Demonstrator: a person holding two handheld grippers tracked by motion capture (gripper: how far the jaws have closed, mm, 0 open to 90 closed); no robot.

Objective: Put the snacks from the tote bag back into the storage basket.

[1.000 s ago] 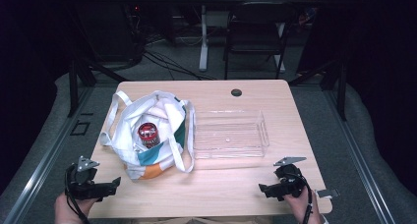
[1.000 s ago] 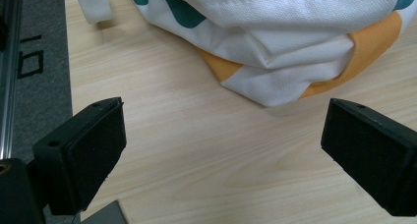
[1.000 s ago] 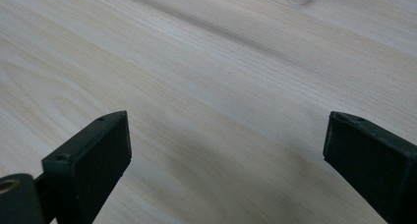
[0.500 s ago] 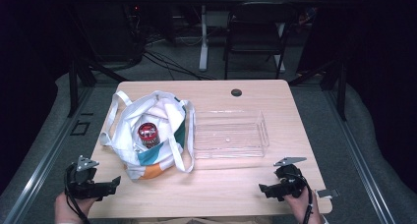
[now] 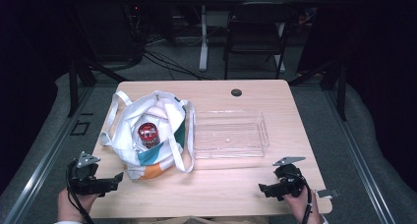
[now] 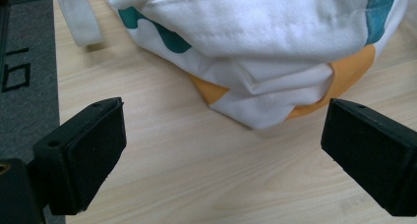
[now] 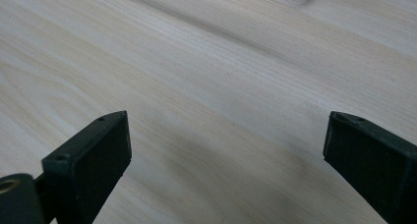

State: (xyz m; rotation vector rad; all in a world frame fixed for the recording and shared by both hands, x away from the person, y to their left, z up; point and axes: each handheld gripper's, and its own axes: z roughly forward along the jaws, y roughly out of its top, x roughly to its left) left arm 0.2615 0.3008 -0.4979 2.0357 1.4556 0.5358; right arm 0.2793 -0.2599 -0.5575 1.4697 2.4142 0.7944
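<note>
The left gripper (image 5: 118, 177) rests at the near left corner of the wooden table (image 5: 221, 194), its jaws spread wide with nothing between them; in the left gripper view the tote bag (image 6: 265, 52) lies just ahead of the jaws, apart from them. The bag, white with teal and orange patches, sits on the table's left half; a red-topped can (image 5: 147, 134) stands inside its open mouth. A clear plastic tray (image 5: 228, 135) lies just beside the bag, to its right. The right gripper (image 5: 263, 189) sits near the front right corner, jaws parted wide over bare wood, holding nothing.
</note>
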